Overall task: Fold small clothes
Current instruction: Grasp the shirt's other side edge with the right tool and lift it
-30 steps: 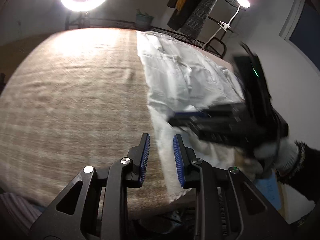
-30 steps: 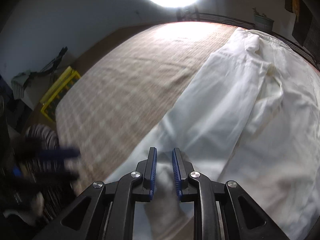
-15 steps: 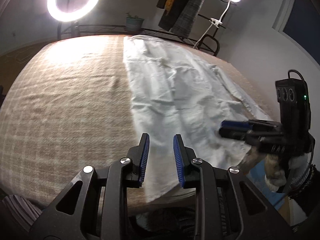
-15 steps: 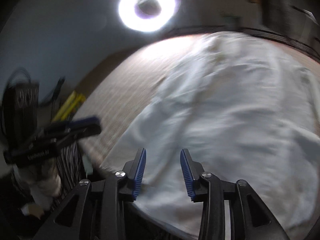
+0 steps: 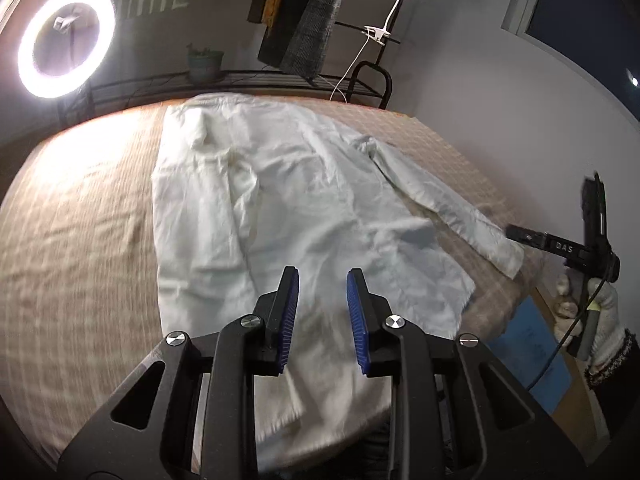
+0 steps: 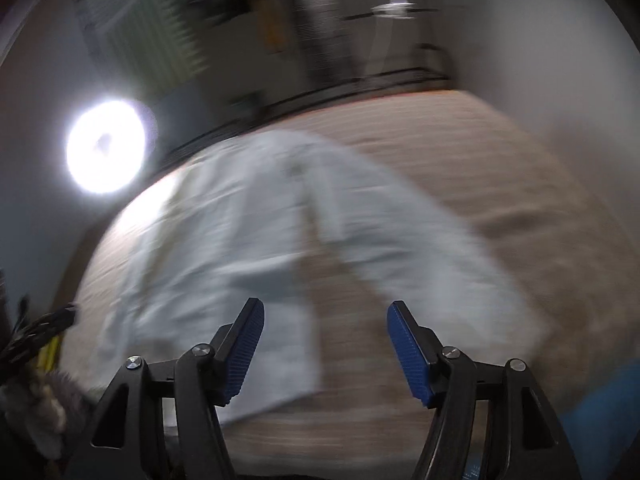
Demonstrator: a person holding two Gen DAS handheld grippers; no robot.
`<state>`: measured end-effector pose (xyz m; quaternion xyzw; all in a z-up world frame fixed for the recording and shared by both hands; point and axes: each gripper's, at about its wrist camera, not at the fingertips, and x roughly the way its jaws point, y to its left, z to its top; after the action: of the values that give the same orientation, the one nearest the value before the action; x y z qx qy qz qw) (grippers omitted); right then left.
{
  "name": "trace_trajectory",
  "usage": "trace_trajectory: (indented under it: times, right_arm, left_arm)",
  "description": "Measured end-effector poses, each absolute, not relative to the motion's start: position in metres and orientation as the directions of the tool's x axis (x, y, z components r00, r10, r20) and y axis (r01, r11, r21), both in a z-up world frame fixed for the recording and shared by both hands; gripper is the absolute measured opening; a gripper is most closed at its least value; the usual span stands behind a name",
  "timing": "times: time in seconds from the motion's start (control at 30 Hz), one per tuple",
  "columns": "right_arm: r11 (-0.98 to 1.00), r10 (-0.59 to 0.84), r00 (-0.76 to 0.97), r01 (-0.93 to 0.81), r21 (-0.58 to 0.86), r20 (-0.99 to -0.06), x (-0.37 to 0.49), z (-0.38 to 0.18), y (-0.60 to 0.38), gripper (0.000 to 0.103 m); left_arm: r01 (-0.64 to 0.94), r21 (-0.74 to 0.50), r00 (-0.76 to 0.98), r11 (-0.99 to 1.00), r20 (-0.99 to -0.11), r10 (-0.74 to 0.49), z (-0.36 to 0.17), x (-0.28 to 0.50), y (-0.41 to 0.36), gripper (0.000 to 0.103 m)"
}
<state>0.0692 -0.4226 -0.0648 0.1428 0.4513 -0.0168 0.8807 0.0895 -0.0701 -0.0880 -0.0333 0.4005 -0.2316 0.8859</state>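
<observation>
Left wrist: shirt (image 5: 280, 208) flat | ring light (image 5: 66, 40) behind | both grippers' fingers spread, empty

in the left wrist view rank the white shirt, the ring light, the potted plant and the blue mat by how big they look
Largest to smallest:
1. white shirt
2. ring light
3. blue mat, partly hidden, so its rank against the ring light is unsure
4. potted plant
</observation>
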Motion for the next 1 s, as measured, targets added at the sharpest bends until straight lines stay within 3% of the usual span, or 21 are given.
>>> trace_trajectory:
  times: [0.23, 0.37, 0.53, 0.63, 0.7, 0.87, 0.9, 0.97, 1.0]
  right_arm:
    - [0.865, -0.002, 0.544, 0.422, 0.271, -0.839, 0.039, -0.082, -0.513, 0.069]
    - [0.821, 0.027, 0.513, 0.478, 0.312, -0.858, 0.037, -0.104, -0.526, 0.069]
    - [0.729, 0.15, 0.565, 0.491, 0.477, -0.811, 0.036, -0.121, -0.544, 0.068]
    - [0.698, 0.172, 0.596, 0.488, 0.524, -0.784, 0.048, -0.124, -0.55, 0.068]
    - [0.666, 0.194, 0.612, 0.492, 0.561, -0.767, 0.056, -0.126, -0.557, 0.068]
    - [0.695, 0.198, 0.591, 0.478, 0.537, -0.782, 0.084, -0.126, -0.555, 0.028]
    - [0.707, 0.199, 0.587, 0.469, 0.529, -0.785, 0.088, -0.125, -0.554, 0.024]
    - [0.72, 0.192, 0.593, 0.456, 0.523, -0.782, 0.089, -0.12, -0.551, 0.005]
    - [0.729, 0.185, 0.604, 0.444, 0.521, -0.775, 0.089, -0.116, -0.548, 0.004]
  left_arm:
    - [0.401, -0.155, 0.594, 0.903, -0.706, -0.386, -0.07, 0.138, -0.065, 0.024]
    - [0.373, -0.018, 0.641, 0.928, -0.717, -0.272, -0.057, 0.176, -0.042, 0.024]
    - [0.318, 0.057, 0.708, 0.946, -0.678, -0.198, -0.025, 0.218, -0.021, 0.024]
    - [0.321, 0.025, 0.714, 0.947, -0.663, -0.224, -0.009, 0.235, -0.024, 0.024]
    - [0.364, 0.076, 0.729, 0.928, -0.643, -0.233, 0.001, 0.238, -0.046, 0.024]
    - [0.452, 0.144, 0.734, 0.881, -0.621, -0.275, 0.02, 0.248, -0.102, 0.024]
    - [0.464, 0.128, 0.728, 0.877, -0.618, -0.295, 0.023, 0.247, -0.111, 0.024]
    - [0.5, 0.086, 0.709, 0.862, -0.613, -0.349, 0.027, 0.24, -0.126, 0.024]
    - [0.519, 0.063, 0.695, 0.853, -0.612, -0.378, 0.024, 0.233, -0.132, 0.024]
